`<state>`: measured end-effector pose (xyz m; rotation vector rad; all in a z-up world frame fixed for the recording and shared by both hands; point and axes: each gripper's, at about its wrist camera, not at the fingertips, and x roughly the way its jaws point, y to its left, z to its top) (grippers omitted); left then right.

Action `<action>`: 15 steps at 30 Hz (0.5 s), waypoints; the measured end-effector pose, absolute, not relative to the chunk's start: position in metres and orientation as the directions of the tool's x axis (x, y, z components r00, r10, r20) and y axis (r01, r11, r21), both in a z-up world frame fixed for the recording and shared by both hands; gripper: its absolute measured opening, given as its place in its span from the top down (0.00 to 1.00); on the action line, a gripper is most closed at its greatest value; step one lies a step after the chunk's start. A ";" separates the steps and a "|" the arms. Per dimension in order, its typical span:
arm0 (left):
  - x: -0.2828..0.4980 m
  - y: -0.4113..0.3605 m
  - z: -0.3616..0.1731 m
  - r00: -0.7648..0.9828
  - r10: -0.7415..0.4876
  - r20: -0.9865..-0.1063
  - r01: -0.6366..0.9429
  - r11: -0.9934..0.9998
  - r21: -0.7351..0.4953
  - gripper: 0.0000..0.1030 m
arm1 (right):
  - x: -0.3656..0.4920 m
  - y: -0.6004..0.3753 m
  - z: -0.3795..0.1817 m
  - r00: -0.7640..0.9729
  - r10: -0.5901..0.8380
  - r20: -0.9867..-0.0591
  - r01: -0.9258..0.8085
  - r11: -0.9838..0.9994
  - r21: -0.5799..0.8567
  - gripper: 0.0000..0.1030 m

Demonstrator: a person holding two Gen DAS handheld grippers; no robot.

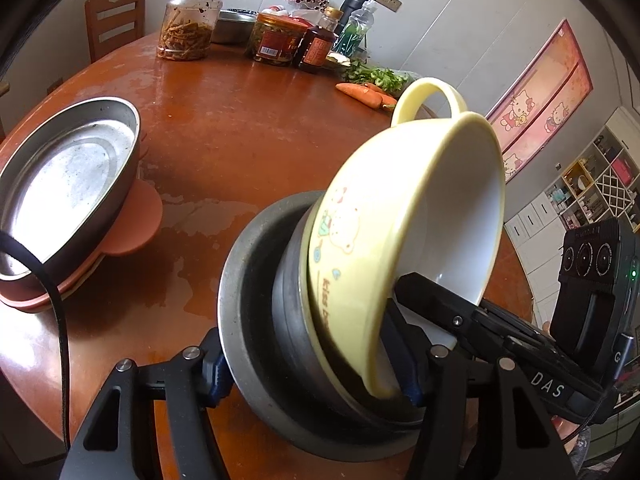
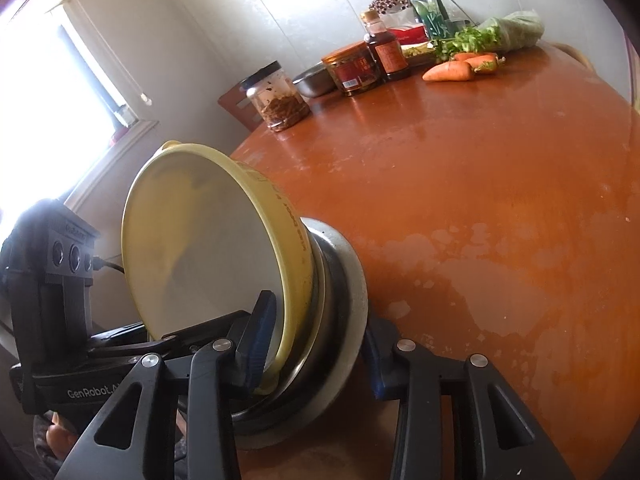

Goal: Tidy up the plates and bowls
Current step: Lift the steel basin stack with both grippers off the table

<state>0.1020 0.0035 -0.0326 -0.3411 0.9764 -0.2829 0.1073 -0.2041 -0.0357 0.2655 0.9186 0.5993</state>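
The left wrist view shows two groups of dishes on the round wooden surface [image 1: 240,128]. At the left edge a wide metal pan [image 1: 68,184] sits nested on top of salmon-coloured plates [image 1: 136,224], a stack that looks already made. At the near edge the second group is tipped up on its side: a yellow bowl [image 1: 400,216] with a cartoon print and a loop handle sits inside a dark metal bowl [image 1: 292,304], which in turn sits in a grey metal bowl [image 1: 240,320]. The left gripper [image 1: 316,376] straddles the lower rim of this nest, one blue pad outside the grey bowl and the other against the yellow bowl's inner wall; the pads appear pressed on, so I take it as clamped on the nested bowls, partly closed around their combined thickness. In the right wrist view the right gripper [image 2: 316,352] spans the same nest from the opposite side, its near blue pad inside the yellow bowl [image 2: 208,240] and the other behind the grey bowl [image 2: 348,300], likewise narrowed onto the rims. By my reading the sorting is mostly done, with nesting finished; what is left is setting this bowl nest down flat. A steel bowl [image 1: 234,26] among the jars at the far edge remains unsorted.
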 end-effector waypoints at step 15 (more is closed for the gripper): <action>0.091 0.010 -0.018 0.567 -0.371 -0.736 0.091 0.916 -0.392 0.39 | 0.101 -0.201 -0.026 0.483 0.599 -0.639 -0.388 0.801 0.456 0.59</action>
